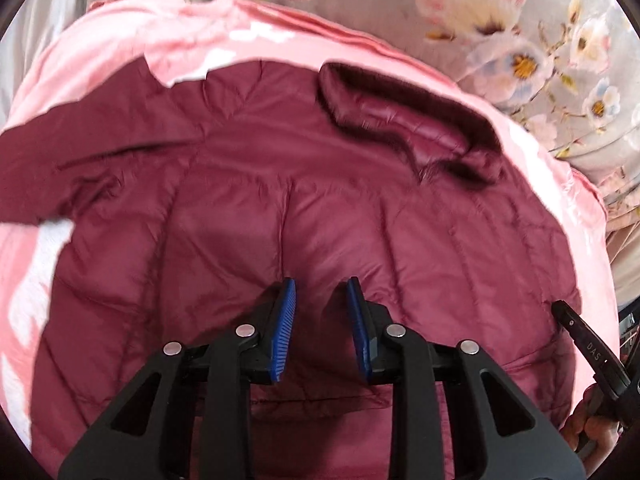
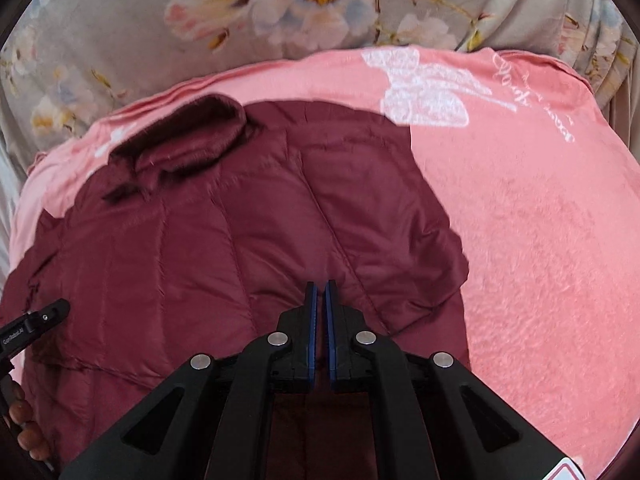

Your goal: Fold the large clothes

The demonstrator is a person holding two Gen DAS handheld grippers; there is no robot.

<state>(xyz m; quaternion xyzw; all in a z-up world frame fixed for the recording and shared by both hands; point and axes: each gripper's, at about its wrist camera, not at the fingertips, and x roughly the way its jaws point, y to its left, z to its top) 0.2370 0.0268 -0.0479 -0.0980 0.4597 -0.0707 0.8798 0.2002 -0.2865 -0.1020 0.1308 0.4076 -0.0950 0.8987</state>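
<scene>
Right wrist: shut right claw angled down over jacket

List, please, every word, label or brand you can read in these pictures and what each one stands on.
"DAS": on the right claw's black body.
"GenRobot.AI": on the left claw's black body.
White cursive writing on the pink blanket, beside its white butterfly print: too blurred to read.

Jacket: maroon, quilted. Blanket: pink, white butterfly print. Sheet: grey, floral. Gripper pads: blue, on black frames.
</scene>
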